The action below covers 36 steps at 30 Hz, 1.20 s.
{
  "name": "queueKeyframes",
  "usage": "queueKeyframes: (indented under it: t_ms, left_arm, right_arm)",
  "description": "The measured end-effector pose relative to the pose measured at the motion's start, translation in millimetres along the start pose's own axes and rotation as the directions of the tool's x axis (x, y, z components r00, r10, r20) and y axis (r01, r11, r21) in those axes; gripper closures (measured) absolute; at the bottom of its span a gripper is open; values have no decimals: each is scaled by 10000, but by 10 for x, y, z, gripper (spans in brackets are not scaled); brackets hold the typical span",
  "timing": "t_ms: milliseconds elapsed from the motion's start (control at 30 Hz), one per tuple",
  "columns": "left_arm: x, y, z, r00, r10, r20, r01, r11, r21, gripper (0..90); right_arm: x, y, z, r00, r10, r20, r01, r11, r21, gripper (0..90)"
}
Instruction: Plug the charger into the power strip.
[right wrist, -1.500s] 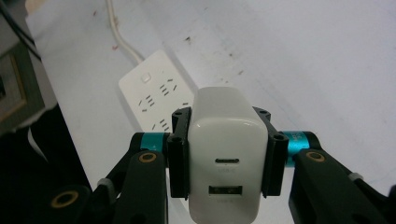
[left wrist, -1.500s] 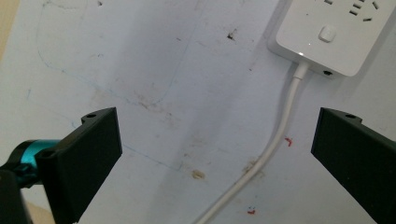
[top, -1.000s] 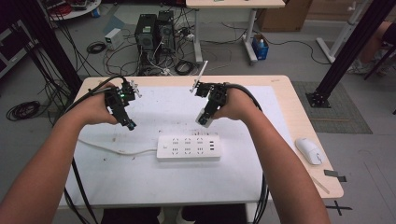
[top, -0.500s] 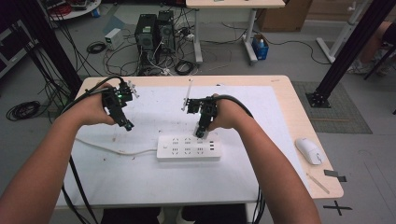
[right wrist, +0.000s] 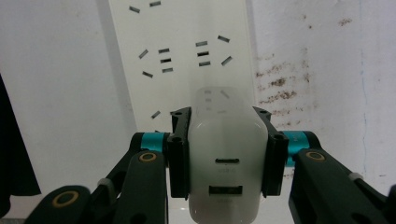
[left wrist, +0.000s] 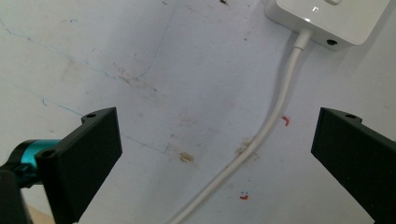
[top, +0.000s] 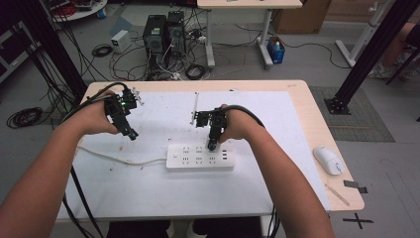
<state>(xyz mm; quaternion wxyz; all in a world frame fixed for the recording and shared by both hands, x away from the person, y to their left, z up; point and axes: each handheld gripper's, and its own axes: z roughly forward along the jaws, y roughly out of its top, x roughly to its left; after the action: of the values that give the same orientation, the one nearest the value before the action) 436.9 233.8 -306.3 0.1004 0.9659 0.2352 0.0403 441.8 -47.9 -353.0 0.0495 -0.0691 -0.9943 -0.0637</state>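
Observation:
A white power strip (top: 199, 156) lies near the middle of the white-covered table, its white cord (top: 119, 158) running off to the left. My right gripper (top: 213, 144) points down over the strip's right part, shut on a white USB charger (right wrist: 227, 154) with two ports facing the camera; the strip's sockets (right wrist: 187, 51) lie just beyond it. My left gripper (top: 131, 134) hovers left of the strip, open and empty. In the left gripper view its jaws stand wide apart over the cord (left wrist: 252, 144) and the strip's end (left wrist: 327, 21).
A white mouse (top: 328, 159) and a small flat stick (top: 338, 194) lie at the table's right edge. The white mat (top: 163, 116) is stained. Computer towers (top: 161, 32) and tangled cables sit on the floor beyond the table.
My right gripper has moved left and toward the near edge, coming down over the power strip with the charger. The left gripper has barely moved.

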Motion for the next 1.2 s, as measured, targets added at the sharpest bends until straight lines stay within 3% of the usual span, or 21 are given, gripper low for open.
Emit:
queueKeyframes:
  t_ms: [333, 567, 1200]
  left_arm:
    - [3, -21, 6, 9999, -101, -56, 101, 9999, -6, 18]
    - [-23, 19, 15, 10000, -32, -73, 32, 10000, -10, 18]
    - [-12, 43, 78, 10000, -50, -14, 50, 9999, 111, 18]
  right_arm:
    - [20, 17, 46, 9994, -328, 69, 327, 9993, 152, 623]
    - [69, 15, 75, 9951, -938, 297, 930, 9952, 298, 625]
    - [138, 98, 101, 9921, -1066, 668, 1021, 9924, 681, 628]
